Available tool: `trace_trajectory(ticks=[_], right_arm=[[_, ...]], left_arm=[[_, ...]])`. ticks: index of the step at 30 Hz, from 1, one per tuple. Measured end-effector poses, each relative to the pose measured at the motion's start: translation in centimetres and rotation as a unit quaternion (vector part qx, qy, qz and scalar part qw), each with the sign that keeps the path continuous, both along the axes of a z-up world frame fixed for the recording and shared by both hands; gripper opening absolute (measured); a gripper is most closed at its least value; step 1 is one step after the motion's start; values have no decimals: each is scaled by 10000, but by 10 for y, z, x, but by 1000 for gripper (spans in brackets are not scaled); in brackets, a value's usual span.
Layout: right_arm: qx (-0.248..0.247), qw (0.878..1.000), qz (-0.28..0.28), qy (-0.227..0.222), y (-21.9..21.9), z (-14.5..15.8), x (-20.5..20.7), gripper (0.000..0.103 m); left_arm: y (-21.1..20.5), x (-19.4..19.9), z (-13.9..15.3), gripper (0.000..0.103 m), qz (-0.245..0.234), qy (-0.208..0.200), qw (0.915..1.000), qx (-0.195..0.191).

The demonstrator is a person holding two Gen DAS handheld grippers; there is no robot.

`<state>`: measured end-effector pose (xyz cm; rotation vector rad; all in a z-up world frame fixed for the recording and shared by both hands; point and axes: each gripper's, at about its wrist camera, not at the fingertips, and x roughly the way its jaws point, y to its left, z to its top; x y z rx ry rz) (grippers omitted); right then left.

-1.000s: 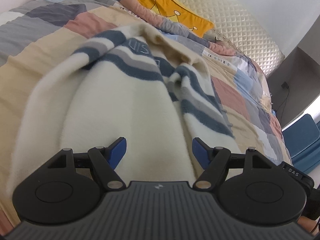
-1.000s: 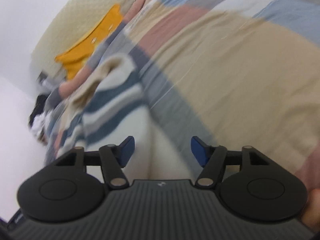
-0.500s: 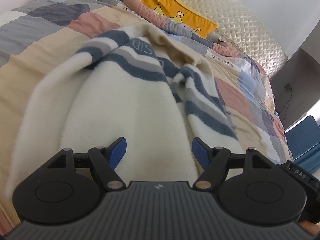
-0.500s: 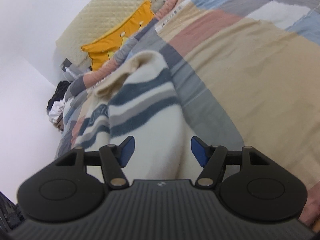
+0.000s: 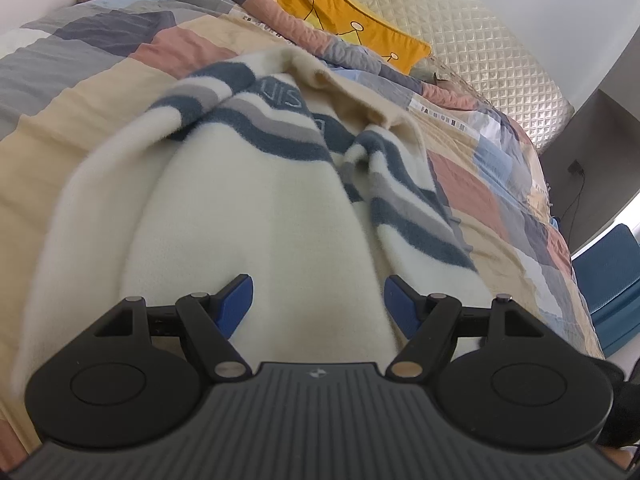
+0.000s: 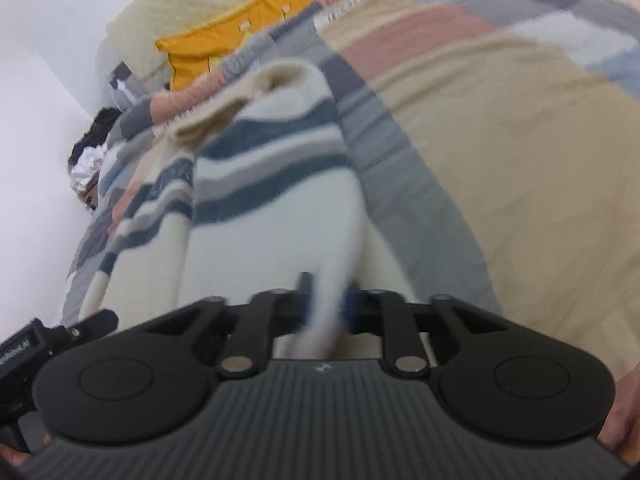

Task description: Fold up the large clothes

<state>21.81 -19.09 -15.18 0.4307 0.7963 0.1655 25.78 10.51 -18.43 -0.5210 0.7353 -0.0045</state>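
A cream fleece sweater point(image 5: 248, 208) with navy and grey stripes lies rumpled on the bed. In the left wrist view my left gripper point(image 5: 318, 300) hovers open just over its plain cream hem, blue pads point(image 5: 236, 300) wide apart with only cloth beneath them. The right wrist view, blurred, shows the same sweater point(image 6: 280, 200) from its other side. There my right gripper point(image 6: 326, 308) is shut on a pinched ridge of the cream fabric, which stands up between the two pads. The striped sleeve end curls toward the pillows.
A patchwork quilt point(image 5: 80, 76) in beige, grey, pink and blue covers the bed. A yellow pillow point(image 5: 344, 24) leans on the quilted cream headboard point(image 5: 480, 52). A blue chair point(image 5: 612, 280) stands past the bed's right edge. Dark and white clothes point(image 6: 92, 152) are heaped by the wall.
My right gripper's jaws closed from wide apart onto a fold of the sweater's edge, and the right view shifted slightly. The left gripper stayed open and still.
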Motion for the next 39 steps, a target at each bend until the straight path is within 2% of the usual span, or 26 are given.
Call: trace_trajectory(ticks=[6, 12, 17, 23, 27, 31, 35, 37, 39], right_arm=[[-66, 9988, -180, -447, -10, 23, -6, 10], [221, 9971, -193, -697, -50, 62, 10, 10], [-135, 9958, -228, -871, -93, 99, 37, 9], [-594, 9904, -751, -994, -158, 143, 91, 9], [-931, 9850, -995, -1055, -180, 164, 131, 9], [-657, 9820, -1437, -1034, -205, 177, 172, 9], [-1303, 9726, -1665, -969, -211, 174, 220, 9], [-1436, 9702, -1780, -803, -218, 164, 245, 9], [-1534, 9676, -1908, -617, -232, 148, 270, 9]], left_arm=[[3, -1, 0, 77, 38, -10, 10000, -34], [2, -4, 4, 77, 69, -68, 10000, 24], [5, -4, 8, 77, 127, -140, 9998, 17], [7, -1, 7, 77, 124, -119, 9998, -48], [6, 1, 6, 77, 44, -121, 9999, -92], [3, 5, 6, 77, -74, -145, 9998, -104], [0, 11, 3, 77, -184, -144, 9997, -50], [-1, 15, 1, 77, -273, -144, 9995, -117], [0, 16, 4, 77, -328, -326, 9988, -133]])
